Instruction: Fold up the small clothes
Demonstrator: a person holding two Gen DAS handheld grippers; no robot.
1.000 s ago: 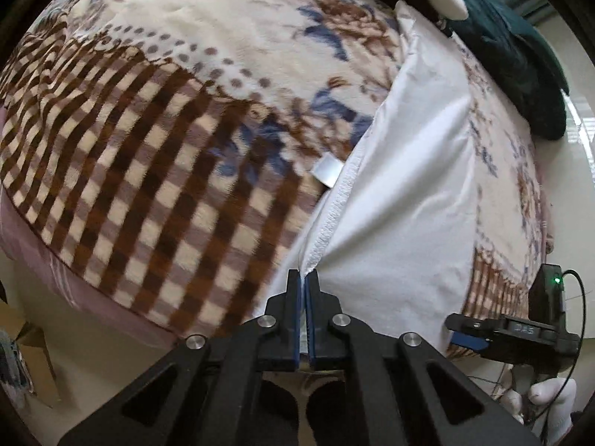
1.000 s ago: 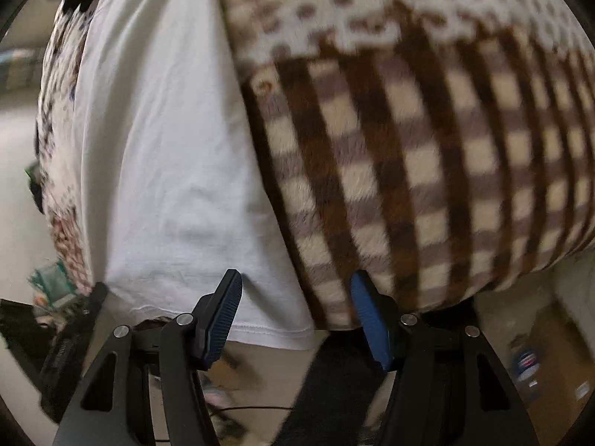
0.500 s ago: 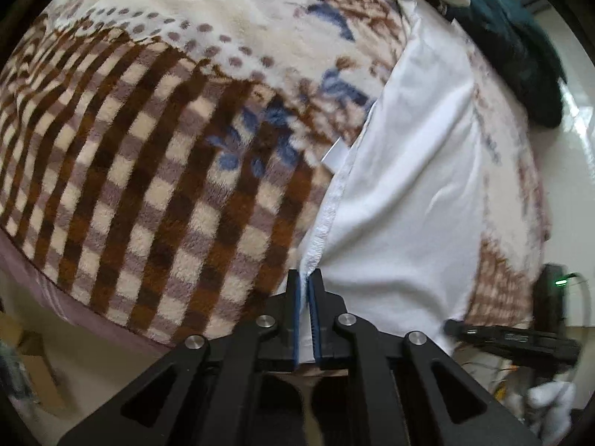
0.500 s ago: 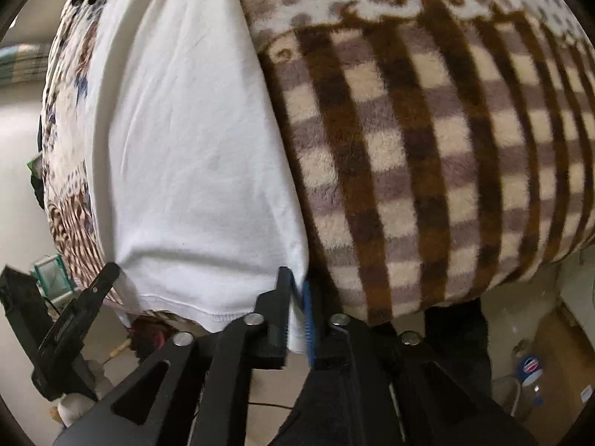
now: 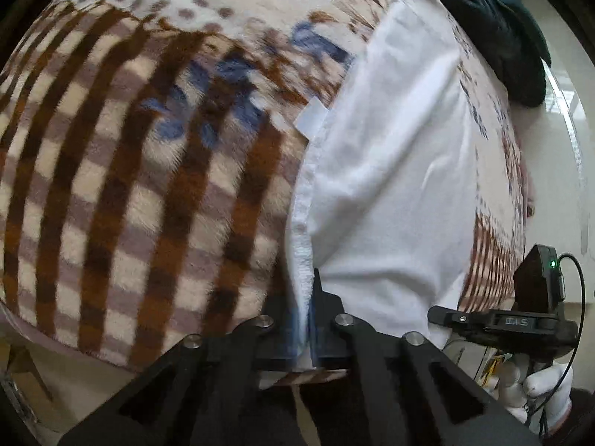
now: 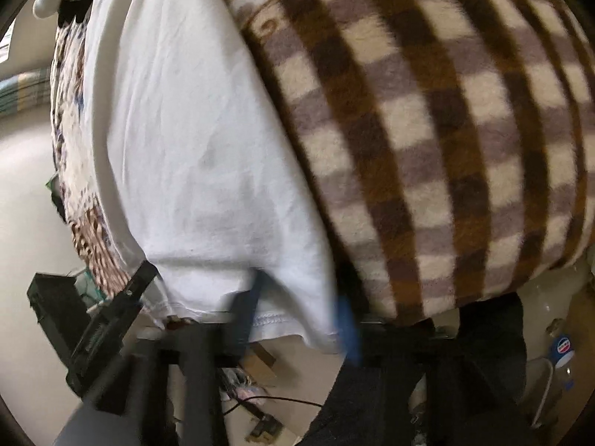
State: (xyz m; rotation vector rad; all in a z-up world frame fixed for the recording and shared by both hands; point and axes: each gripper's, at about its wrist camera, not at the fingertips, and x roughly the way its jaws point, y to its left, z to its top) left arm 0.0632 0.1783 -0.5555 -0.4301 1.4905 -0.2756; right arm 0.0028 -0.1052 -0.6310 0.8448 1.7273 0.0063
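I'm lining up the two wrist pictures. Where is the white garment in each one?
Left wrist: the white garment fills centre-right, running from the top edge down to the left gripper, shut on its near left corner.
Right wrist: the white garment fills centre-left; the right gripper pinches its near hem.
Shared landmark: the brown checked blanket under it.

Soft daylight, bright window glare upper right, fisheye-warped edges, motion-blurred foreground
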